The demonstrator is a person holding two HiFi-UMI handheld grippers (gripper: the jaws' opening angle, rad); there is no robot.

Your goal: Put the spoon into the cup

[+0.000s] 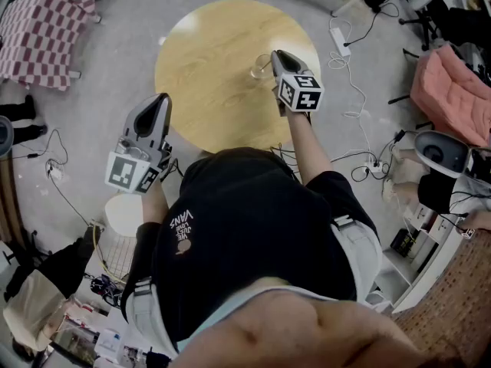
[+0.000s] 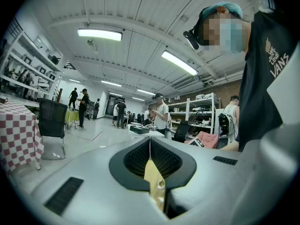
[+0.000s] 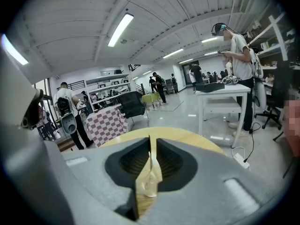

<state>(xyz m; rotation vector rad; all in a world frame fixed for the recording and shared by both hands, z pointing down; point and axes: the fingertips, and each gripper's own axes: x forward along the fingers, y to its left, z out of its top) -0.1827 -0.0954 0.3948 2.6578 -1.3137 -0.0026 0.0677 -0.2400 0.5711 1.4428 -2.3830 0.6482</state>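
A clear glass cup (image 1: pixel 260 67) stands on the round wooden table (image 1: pixel 215 44), towards its right side. My right gripper (image 1: pixel 278 54) hovers just right of the cup, jaws shut and empty. Through the slot below its closed tips (image 3: pixel 150 142) the cup (image 3: pixel 149 179) shows on the table top (image 3: pixel 187 137). My left gripper (image 1: pixel 163 99) hangs at the table's left edge, also shut and empty; below its tips (image 2: pixel 150 142) a strip of table and the small cup (image 2: pixel 161 184) appear. I cannot make out the spoon in any view.
A pink checked cloth (image 1: pixel 42 21) covers a table at the far left. A white round bin (image 1: pixel 125 215) stands by my left side. A power strip (image 1: pixel 340 40) and cables lie right of the table, a pink chair (image 1: pixel 453 90) beyond. Several people stand around the room.
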